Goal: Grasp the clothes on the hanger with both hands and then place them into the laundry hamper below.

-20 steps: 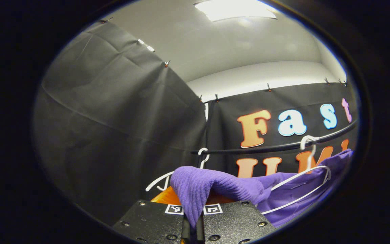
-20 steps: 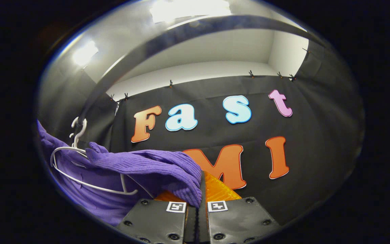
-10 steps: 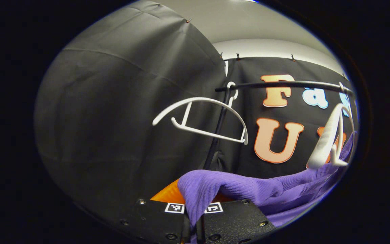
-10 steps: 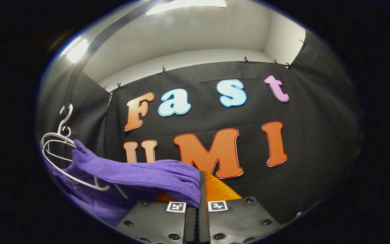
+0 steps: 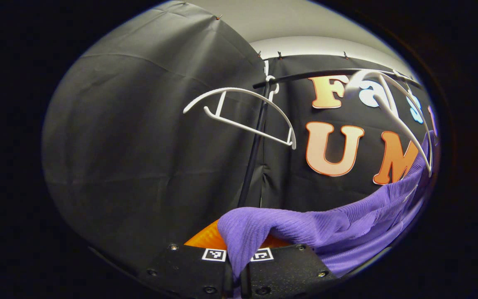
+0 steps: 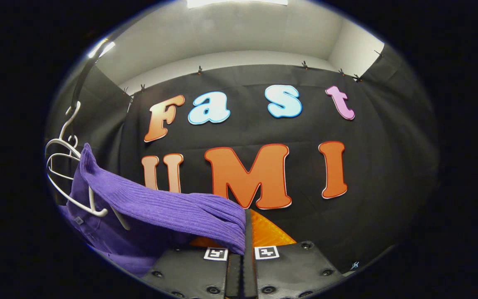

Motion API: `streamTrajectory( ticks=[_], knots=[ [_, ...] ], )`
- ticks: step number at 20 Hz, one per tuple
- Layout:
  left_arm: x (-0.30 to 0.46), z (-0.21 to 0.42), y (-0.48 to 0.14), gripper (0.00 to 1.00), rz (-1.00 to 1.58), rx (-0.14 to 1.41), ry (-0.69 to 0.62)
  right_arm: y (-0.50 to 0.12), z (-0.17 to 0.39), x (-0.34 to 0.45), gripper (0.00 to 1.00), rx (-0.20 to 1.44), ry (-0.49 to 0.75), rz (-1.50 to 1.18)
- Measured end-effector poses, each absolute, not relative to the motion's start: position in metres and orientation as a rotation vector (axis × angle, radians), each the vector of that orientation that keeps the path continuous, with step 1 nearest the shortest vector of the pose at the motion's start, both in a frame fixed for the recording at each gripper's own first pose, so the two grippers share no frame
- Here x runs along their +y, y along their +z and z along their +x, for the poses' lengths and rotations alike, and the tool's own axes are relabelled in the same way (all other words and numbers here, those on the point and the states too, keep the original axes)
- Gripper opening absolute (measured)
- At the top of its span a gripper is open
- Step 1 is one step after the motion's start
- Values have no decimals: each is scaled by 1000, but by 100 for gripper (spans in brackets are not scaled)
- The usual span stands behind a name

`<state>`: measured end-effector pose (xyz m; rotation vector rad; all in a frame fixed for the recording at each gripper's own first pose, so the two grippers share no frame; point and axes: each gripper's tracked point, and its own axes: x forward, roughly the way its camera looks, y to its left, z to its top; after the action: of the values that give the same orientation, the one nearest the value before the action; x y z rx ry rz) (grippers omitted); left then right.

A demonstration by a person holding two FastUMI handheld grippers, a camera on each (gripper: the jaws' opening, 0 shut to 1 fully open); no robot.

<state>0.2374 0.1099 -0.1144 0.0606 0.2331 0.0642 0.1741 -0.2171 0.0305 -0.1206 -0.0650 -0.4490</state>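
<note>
Sweater (image 5: 338, 228), purple, runs from the bottom centre to the right edge of the left gripper view, clamped between the closed fingers of the left gripper (image 5: 235, 274). In the right gripper view, the right gripper (image 6: 242, 253) pinches it bottom centre; a hanger (image 6: 67, 174) sits against it at left.

A black rail (image 5: 305, 76) runs across the upper right of the left gripper view, with two white hangers (image 5: 243, 114) hooked on it.

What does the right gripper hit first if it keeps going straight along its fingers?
Likely the black cloth wall. The right gripper, shut on the purple garment, points at it with nothing between. The garment and white hanger sit off to the side. Depth unclear.
</note>
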Motion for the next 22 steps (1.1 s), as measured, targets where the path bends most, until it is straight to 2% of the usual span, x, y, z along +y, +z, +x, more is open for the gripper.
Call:
streamTrajectory(
  ticks=[1,2,3,4,16,18,19,20,22],
  knots=[
    [108,237,-115,9,62,234,59,23,174,-221,14,-52,-455,-121],
    [105,234,-117,9,63,233,55,19,173,-225,5,-52,-461,-127],
    [105,232,-119,8,63,235,53,16,171,-229,14,-50,-470,-135],
    [105,228,-121,9,62,238,48,13,170,-233,10,-42,-476,-144],
    [68,201,-116,8,144,241,-46,13,119,-234,10,-35,-474,-206],
    [61,194,-111,8,138,243,-60,18,112,-223,10,-40,-458,-203],
    [56,189,-107,8,136,238,-68,20,107,-216,14,-41,-441,-199],
    [50,184,-102,8,138,229,-81,20,104,-207,10,-42,-421,-197],
    [34,175,-94,8,141,211,-119,20,101,-188,10,-40,-383,-202]
  ],
)
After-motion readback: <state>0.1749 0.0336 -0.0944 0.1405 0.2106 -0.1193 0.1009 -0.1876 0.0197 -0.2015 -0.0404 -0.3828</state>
